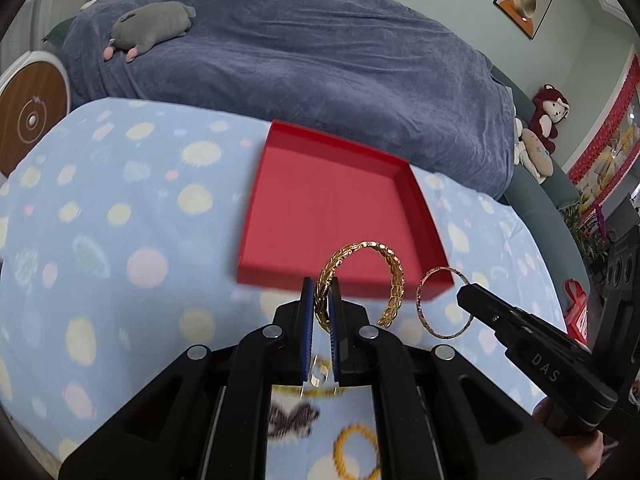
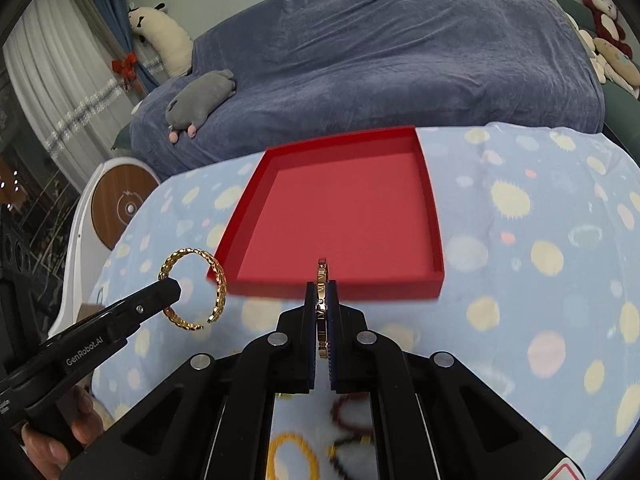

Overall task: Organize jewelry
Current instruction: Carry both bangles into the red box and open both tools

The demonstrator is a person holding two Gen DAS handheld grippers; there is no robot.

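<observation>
The left gripper (image 1: 322, 300) pinches the braided gold cuff (image 1: 360, 280) by its band and the right gripper (image 2: 322, 300) clamps the thin numeral bangle (image 2: 322, 308) edge-on, both low centre before the red tray (image 2: 434, 216); light, stiff, slippery metal, probably best gripped across the band

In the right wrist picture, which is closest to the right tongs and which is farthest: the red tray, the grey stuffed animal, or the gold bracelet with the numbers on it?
1. Numbered gold bracelet: pinched in the right tongs.
2. Red tray: just ahead, on the spotted blanket.
3. Grey stuffed animal: far back left, on the blue cover.
</observation>
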